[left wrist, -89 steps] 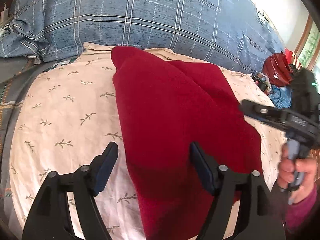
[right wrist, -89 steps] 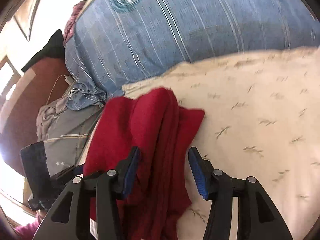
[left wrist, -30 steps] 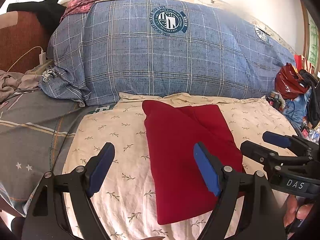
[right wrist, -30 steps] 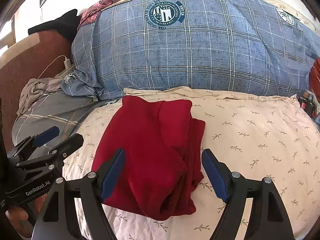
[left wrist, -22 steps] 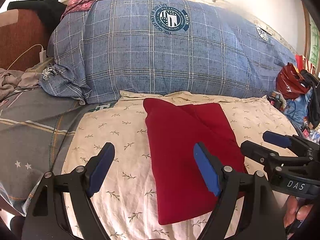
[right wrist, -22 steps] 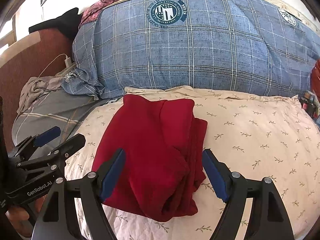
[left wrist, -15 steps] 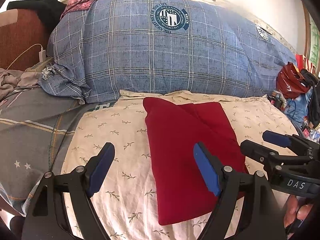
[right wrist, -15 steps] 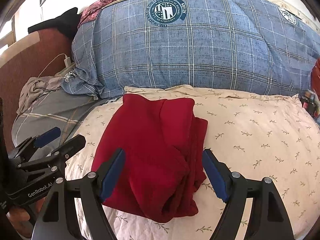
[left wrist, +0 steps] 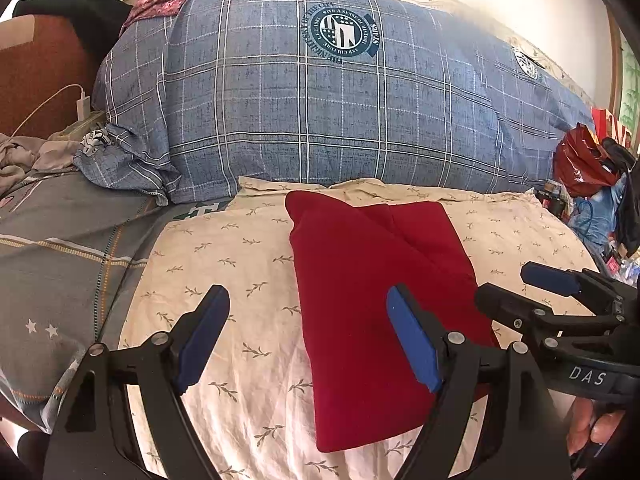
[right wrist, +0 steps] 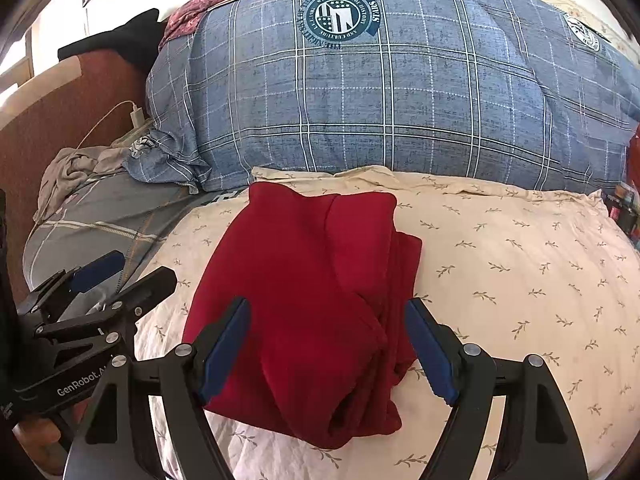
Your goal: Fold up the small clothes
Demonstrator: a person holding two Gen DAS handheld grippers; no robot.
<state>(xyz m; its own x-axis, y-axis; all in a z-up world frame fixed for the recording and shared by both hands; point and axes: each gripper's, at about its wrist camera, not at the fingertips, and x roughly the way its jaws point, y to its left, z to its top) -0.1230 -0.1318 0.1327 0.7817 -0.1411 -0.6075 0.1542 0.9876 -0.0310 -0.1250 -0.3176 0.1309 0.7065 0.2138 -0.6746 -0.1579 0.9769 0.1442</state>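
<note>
- The left gripper (left wrist: 308,332) is held up in the air, and its two black fingers with blue pads (left wrist: 412,340) are spread wide apart.
- Nothing is held between the left fingers.
- The right gripper (right wrist: 328,344) is held up in the air too, with its blue pads (right wrist: 430,350) spread wide and nothing pinched between them.
- In the left wrist view, the right gripper (left wrist: 516,292) is seen at the right edge, pointing to the left, and it is gripped from below by the right hand (left wrist: 592,428).
- In the right wrist view, the left gripper (right wrist: 124,276) is seen at the left edge, and a bit of the left hand (right wrist: 38,432) is seen under it.
</note>
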